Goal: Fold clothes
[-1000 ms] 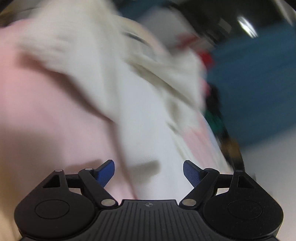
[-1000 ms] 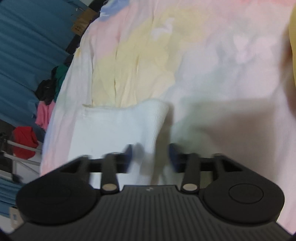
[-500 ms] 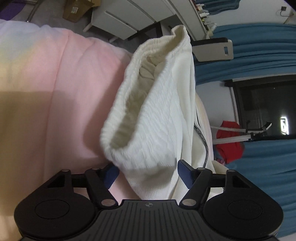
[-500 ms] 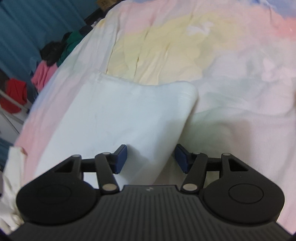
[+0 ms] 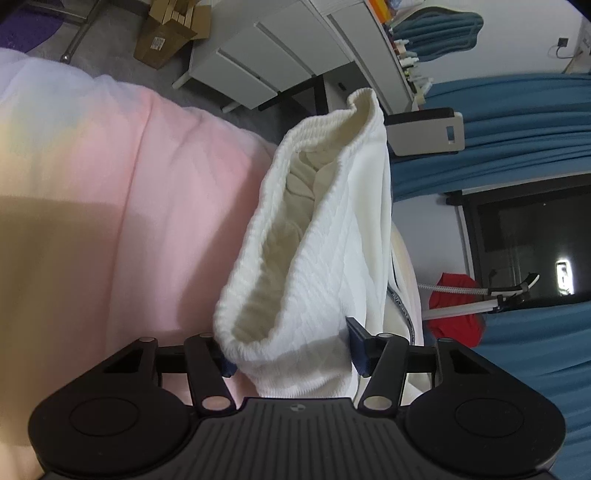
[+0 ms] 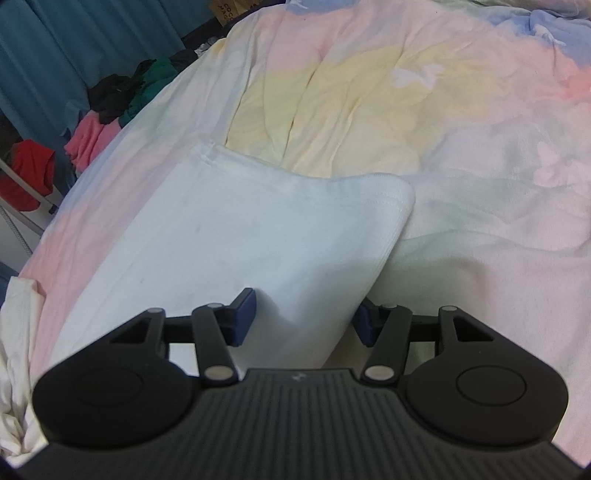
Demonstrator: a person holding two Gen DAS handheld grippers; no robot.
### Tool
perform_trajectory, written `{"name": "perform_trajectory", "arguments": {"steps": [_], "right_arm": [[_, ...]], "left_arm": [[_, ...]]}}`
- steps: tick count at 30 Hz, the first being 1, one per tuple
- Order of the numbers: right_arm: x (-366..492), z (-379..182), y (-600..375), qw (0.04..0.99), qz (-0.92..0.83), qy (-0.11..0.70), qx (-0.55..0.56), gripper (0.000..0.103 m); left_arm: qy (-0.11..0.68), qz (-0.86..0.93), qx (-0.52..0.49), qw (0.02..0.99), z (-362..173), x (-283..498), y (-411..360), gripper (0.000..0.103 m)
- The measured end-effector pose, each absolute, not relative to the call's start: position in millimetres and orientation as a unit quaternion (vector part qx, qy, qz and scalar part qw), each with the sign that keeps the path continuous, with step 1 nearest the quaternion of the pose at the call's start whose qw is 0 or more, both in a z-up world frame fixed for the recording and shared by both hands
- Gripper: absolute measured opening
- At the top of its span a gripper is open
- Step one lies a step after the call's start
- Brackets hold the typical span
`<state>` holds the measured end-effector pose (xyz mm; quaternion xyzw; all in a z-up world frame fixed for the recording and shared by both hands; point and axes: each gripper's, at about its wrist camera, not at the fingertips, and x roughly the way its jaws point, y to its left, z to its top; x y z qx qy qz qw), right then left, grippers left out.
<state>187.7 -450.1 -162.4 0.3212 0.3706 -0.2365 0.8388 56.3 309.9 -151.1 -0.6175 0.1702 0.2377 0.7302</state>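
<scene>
A white ribbed garment [image 5: 332, 240] with an elastic waistband stands between the fingers of my left gripper [image 5: 290, 354]. The bunched waistband fills the wide gap, and the gripper is shut on it. The left fingertip is partly hidden by fabric. In the right wrist view the same white garment [image 6: 240, 229] lies mostly flat on the pastel bedspread [image 6: 461, 147]. Its near end rises between the spread fingers of my right gripper [image 6: 304, 319], which is open. The pink part of the bedspread [image 5: 129, 203] lies beside the waistband.
A grey drawer cabinet [image 5: 266, 59] and a cardboard box [image 5: 166, 33] stand beyond the bed. Blue curtains [image 5: 517, 122] and a red cloth [image 5: 456, 306] are to the right. A clothes pile [image 6: 110, 99] sits at the bed's far left edge, and crumpled cream fabric [image 6: 14, 332] at its near left.
The left gripper swung onto the waistband and its fingers closed in around it. The right gripper's fingers spread wider, and the white cloth now lies flatter on the bed.
</scene>
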Motion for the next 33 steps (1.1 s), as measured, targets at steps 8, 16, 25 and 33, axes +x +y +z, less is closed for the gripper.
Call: {"name": "perform_trajectory", "arguments": {"steps": [8,16,25,33], "right_arm": [[187.9,-148.5,-438.0,0.866,-0.242,0.342,0.271,0.039],[187.5,-145.7,-436.9,0.872,-0.237,0.329,0.274,0.029],[196.2,-152.6,-434.2,0.866,-0.204,0.333,0.312,0.031],[180.9,-158.7,-456.8,0.845,-0.217,0.264,0.411,0.006]], "left_arm": [[0.157,0.249,-0.608,0.738,-145.6,49.0,313.6,0.044],[0.166,0.256,-0.592,0.745,-145.1,47.8,310.4,0.044],[0.169,0.244,-0.590,0.751,-138.5,51.2,314.9,0.043],[0.175,0.215,-0.584,0.763,-107.2,39.4,346.6,0.021]]}}
